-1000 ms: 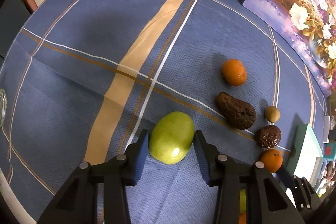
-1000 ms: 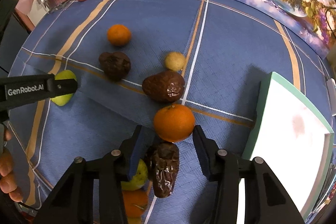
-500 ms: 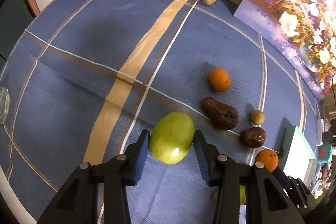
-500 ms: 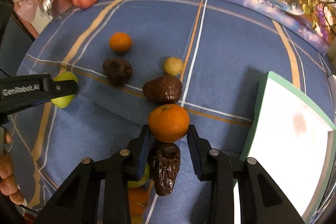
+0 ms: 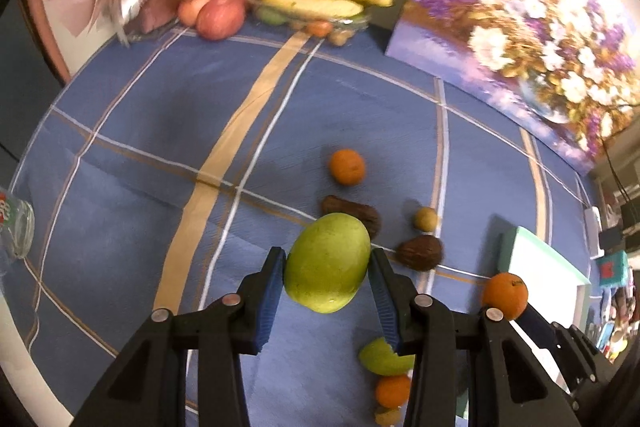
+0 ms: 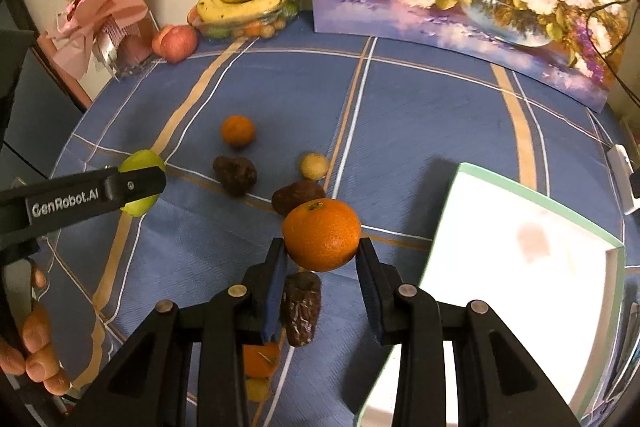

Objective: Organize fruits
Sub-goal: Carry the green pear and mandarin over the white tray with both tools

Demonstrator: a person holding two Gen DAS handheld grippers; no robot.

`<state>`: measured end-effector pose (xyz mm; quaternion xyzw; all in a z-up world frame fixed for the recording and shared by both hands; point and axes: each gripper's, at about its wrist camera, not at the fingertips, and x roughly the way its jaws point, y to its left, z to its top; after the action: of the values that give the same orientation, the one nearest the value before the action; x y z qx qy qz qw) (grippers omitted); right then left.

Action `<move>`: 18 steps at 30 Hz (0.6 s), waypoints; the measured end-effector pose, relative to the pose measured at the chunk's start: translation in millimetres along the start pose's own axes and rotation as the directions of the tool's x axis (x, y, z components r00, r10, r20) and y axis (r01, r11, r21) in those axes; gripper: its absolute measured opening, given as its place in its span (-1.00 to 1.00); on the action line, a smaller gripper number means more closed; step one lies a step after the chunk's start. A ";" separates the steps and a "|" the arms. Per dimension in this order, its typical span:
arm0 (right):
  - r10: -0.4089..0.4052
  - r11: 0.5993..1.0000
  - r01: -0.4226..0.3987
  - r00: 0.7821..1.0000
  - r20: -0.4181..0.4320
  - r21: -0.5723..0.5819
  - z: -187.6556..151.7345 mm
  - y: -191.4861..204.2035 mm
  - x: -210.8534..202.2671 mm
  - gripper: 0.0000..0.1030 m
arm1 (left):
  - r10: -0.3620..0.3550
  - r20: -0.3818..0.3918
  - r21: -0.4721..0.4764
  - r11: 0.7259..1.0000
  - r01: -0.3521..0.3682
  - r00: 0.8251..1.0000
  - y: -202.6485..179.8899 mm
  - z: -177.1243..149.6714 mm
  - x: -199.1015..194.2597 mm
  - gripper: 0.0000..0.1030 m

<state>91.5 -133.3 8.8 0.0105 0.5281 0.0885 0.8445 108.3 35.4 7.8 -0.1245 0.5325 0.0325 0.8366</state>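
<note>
So both tongs are loaded right now; the left tongs are clamped on a green mango sitting dead centre in the left wrist view, and the right tongs are pinching an orange in the middle of the right wrist view; both fruits look lifted clear of the blue checked cloth on the desk, though I can't be sure how high. My guess is the step is carrying each fruit over to its own kind; to do that well I'd keep the squeeze steady and gentle, since the mango is held near its widest part and could roll out if the blue pads slacken; the orange is round and slippery too, so no sudden tilts. Loose stuff still on the cloth: another orange, a few dark wrinkled fruits, a small yellowish one; worth not bumping those on the way. There's a white board with a green edge at the lower right, maybe a drop spot, can't say. Pose-wise both tongs point forward and slightly down over the cloth; the left one shows at the left edge of the right view, with fingers of the person's hand wrapped on the handle at lower left.
</note>
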 end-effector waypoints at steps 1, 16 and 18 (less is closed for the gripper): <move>-0.001 1.000 0.001 1.000 0.001 0.009 -0.8 -3.4 -2.1 -0.29 | -0.003 0.009 0.012 1.000 0.003 1.000 -5.6 -1.4 -3.3 -0.12; -0.063 0.974 0.056 0.998 0.025 0.218 -18.5 -91.6 -26.7 -0.28 | -0.043 0.081 0.168 0.985 0.029 0.996 -73.9 -18.8 -28.9 -0.12; -0.077 0.966 0.067 0.997 0.029 0.250 -23.2 -105.6 -30.8 -0.28 | -0.048 0.088 0.193 0.981 0.031 0.995 -82.3 -22.4 -31.5 -0.12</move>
<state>72.3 -244.0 14.2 0.0987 0.5188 -0.0091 0.8491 90.4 -47.2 41.4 -0.0524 0.4916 -0.0298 0.8687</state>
